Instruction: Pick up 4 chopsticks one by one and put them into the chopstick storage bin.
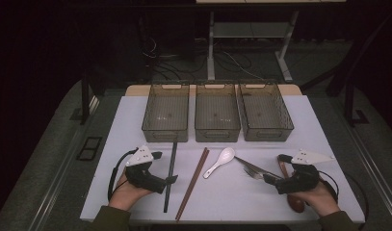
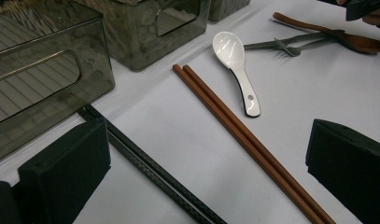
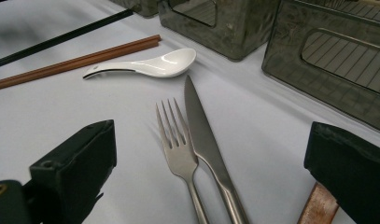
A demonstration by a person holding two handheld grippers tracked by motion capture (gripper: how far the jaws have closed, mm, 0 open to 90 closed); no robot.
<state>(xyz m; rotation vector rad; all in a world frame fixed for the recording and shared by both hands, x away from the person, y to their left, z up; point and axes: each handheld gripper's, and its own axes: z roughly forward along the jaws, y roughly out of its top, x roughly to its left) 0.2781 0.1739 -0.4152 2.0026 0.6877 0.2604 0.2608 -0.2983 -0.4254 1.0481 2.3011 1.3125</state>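
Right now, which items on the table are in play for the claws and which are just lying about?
In play:
- black chopsticks, by the open left claw
- fork and knife, between the jaws of the open right claw

Lying about:
- brown chopsticks
- white spoon
- wooden spoon
- three bins
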